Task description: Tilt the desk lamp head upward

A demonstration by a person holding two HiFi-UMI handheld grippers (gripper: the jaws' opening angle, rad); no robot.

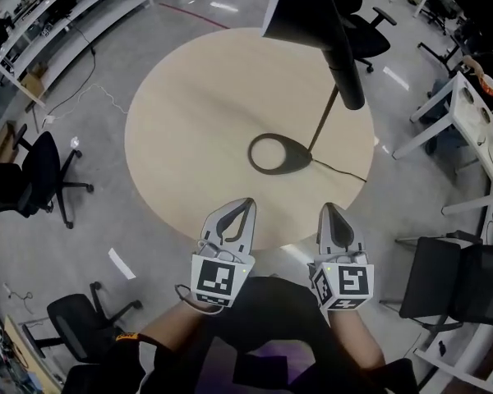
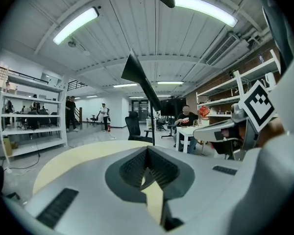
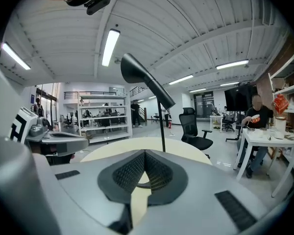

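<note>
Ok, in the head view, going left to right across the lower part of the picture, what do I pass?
Black office chair → left tongs → right tongs → black chair by the white desk.

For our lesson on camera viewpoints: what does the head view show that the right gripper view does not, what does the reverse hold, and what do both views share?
Only the head view: the right gripper's marker cube, the lamp's cable on the tabletop, and the black chair on the floor beside the table.
Only the right gripper view: the ceiling light strips and that gripper's ribbed pads, closed together.
Both: the lamp head, the round table and the left gripper.
</note>
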